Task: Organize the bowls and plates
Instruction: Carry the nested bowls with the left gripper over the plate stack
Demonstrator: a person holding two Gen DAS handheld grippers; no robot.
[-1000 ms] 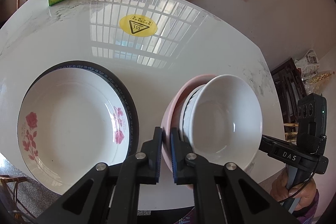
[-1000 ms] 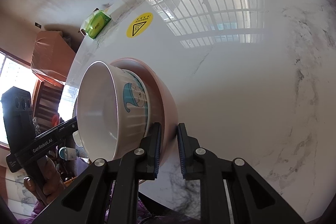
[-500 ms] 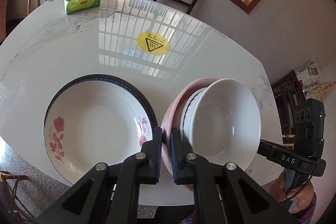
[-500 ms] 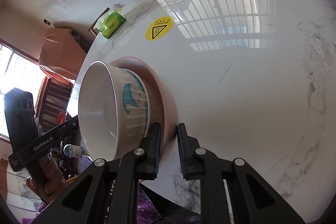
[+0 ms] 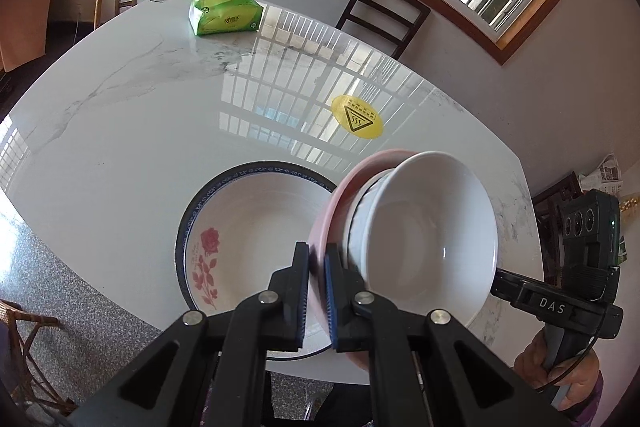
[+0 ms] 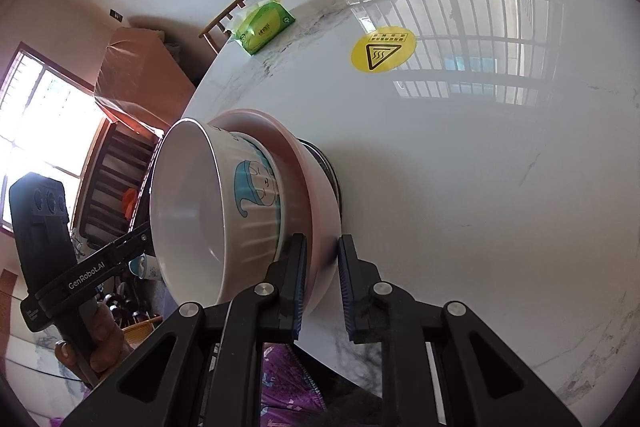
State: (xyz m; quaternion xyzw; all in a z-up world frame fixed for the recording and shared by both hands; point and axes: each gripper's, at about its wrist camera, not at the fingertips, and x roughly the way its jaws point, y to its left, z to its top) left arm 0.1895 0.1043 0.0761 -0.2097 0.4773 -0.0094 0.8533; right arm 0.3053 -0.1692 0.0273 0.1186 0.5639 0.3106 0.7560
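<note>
Above the bench (image 5: 120,131), the left tool (image 5: 316,291) and right tool (image 6: 322,283) each clench the pink bowl (image 5: 326,223) rim, white bowl (image 5: 432,227) nested inside. The rose plate (image 5: 248,227) at 9 o'clock is partly hidden; only the right view shows the white bowl's blue cartoon.

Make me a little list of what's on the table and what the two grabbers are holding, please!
table: white marble top
held stack: pink bowl with white cartoon bowl nested inside
left gripper: shut on the pink bowl's rim
right gripper: shut on the opposite side of that rim
stack position: lifted off the table, partly over the rose plate
rose plate: flat on the table, nothing in it
also on table: green tissue pack, yellow warning sticker
</note>
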